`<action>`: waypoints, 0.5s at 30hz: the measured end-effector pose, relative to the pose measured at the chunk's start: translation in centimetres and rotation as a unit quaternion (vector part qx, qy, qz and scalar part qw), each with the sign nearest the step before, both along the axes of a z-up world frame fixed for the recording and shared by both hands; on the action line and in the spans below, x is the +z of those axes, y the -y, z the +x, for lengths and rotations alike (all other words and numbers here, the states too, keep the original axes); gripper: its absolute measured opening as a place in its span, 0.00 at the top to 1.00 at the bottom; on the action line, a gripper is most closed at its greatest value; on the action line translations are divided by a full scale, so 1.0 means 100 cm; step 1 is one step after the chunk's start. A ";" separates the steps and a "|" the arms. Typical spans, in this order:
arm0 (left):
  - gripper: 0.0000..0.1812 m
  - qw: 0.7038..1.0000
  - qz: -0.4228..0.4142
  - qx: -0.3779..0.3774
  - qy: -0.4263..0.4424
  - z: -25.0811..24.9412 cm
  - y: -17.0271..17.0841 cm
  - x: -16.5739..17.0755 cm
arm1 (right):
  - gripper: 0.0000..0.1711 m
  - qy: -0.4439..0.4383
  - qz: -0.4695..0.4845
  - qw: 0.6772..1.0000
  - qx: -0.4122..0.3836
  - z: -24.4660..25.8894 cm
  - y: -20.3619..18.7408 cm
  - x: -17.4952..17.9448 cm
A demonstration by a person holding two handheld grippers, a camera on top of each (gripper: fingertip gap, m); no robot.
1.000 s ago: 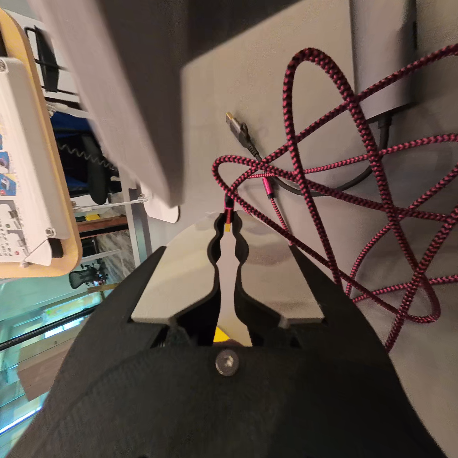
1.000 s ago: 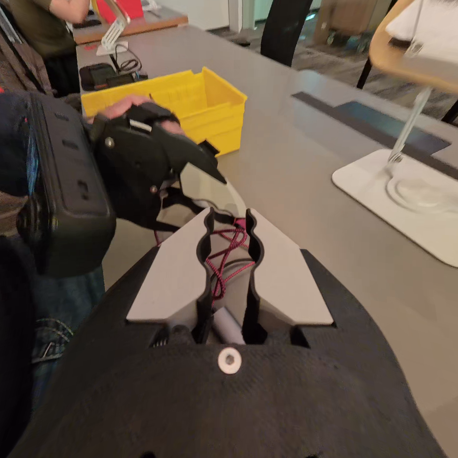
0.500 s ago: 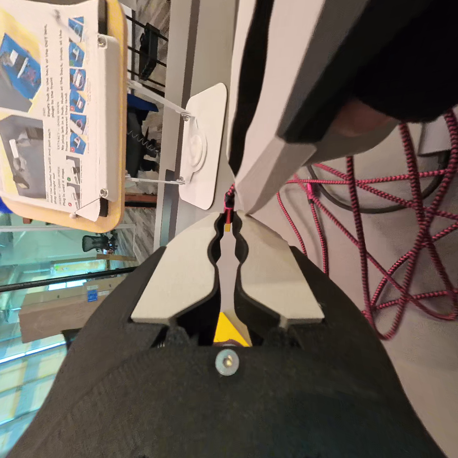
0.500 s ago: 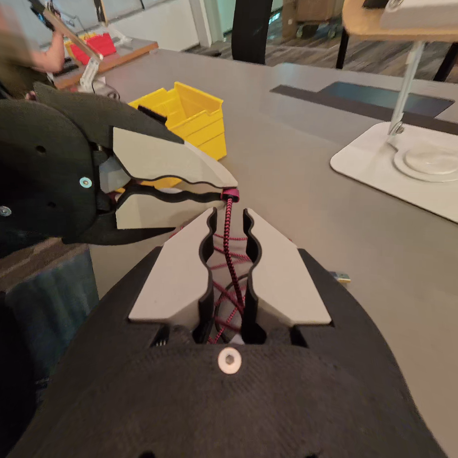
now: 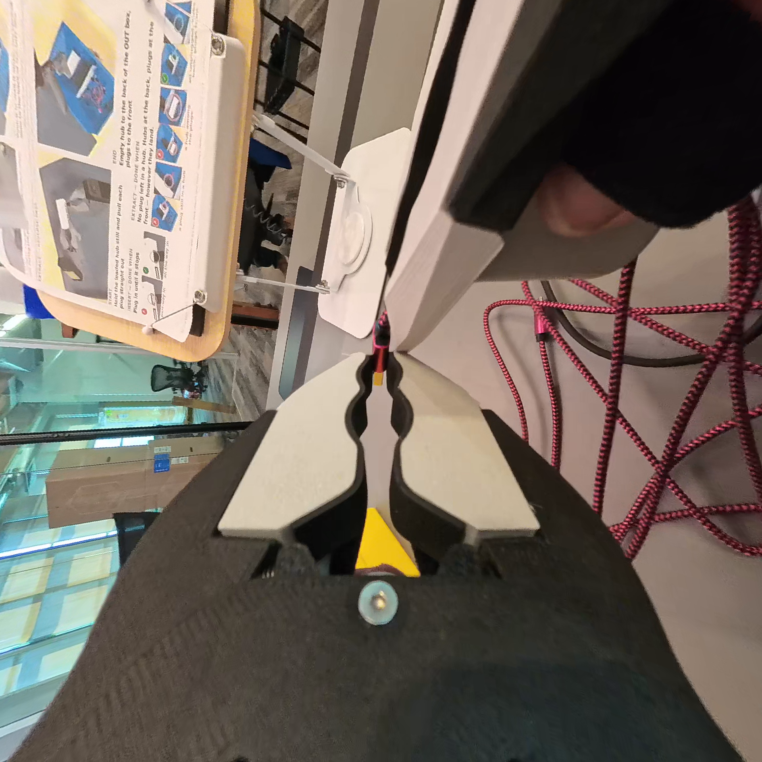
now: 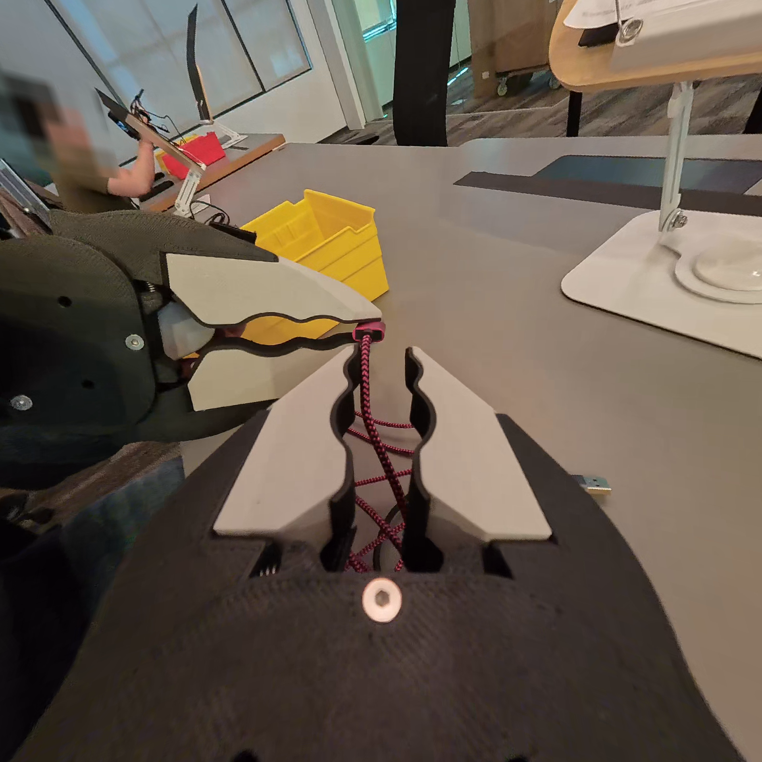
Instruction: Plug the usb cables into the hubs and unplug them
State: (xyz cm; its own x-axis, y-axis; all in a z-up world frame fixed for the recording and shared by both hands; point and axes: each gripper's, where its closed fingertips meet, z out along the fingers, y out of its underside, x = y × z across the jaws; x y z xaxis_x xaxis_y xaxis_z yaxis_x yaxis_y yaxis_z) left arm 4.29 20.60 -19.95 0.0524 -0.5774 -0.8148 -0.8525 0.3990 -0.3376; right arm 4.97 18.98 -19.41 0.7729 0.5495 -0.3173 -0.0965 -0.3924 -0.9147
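The red plug (image 5: 379, 359) of a red-and-black braided cable (image 6: 373, 416) sits pinched at the very tips of your left gripper (image 5: 378, 367), its gold end pointing back into the gap between the fingers. Seen from the right wrist, that same plug (image 6: 369, 331) is held off the grey table (image 6: 515, 391), and its cable drops straight down from it into the gap of your right gripper (image 6: 381, 354).

Your left gripper (image 6: 363, 328) is clenched on the plug. Your right gripper's fingers stand apart; the cable runs between them, close to the left-hand finger, and nothing is clamped. From the left wrist, your right gripper (image 5: 474, 231) hangs just above the held plug, with one tip almost touching the left gripper's tips.

The rest of the braided cable (image 5: 680, 412) lies in loose, crossing loops on the table (image 5: 676, 618), tangled with a thinner black cable (image 5: 610, 352). A second red connector (image 5: 539, 330) rests among those loops. A loose silver USB plug (image 6: 593, 483) lies on the table just right of your right gripper.

A yellow bin (image 6: 330, 247) stands behind your left gripper. A white stand base (image 6: 618, 288) occupies the far right of the table, carrying a wooden board (image 5: 231, 288) with an instruction sheet (image 5: 103, 165) clipped to it. No hub is identifiable in either view.
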 end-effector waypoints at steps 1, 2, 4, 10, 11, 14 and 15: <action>0.97 1.000 0.000 -0.002 -0.001 0.000 0.000 0.000 | 0.90 -0.010 -0.007 1.000 0.003 -0.001 0.000 -0.001; 0.97 1.000 0.002 -0.005 -0.001 0.001 0.001 0.000 | 0.89 -0.020 -0.011 1.000 0.004 0.000 0.001 0.000; 0.97 1.000 0.002 -0.006 -0.007 0.001 0.001 0.000 | 0.88 -0.036 -0.014 0.999 0.005 0.000 0.001 -0.001; 0.97 1.000 0.008 -0.006 -0.019 0.002 0.001 -0.003 | 0.86 -0.038 -0.015 0.999 0.003 0.000 0.002 0.002; 0.97 1.000 0.011 -0.006 -0.021 0.002 0.001 -0.004 | 0.87 -0.038 -0.016 0.999 0.001 0.000 0.002 0.001; 0.97 0.999 0.016 -0.007 -0.030 0.003 0.001 -0.006 | 0.90 -0.037 -0.018 0.999 0.002 -0.002 0.003 0.000; 0.97 0.999 0.019 -0.010 -0.030 0.003 0.002 -0.004 | 0.91 -0.044 -0.017 0.999 0.004 -0.002 0.004 0.002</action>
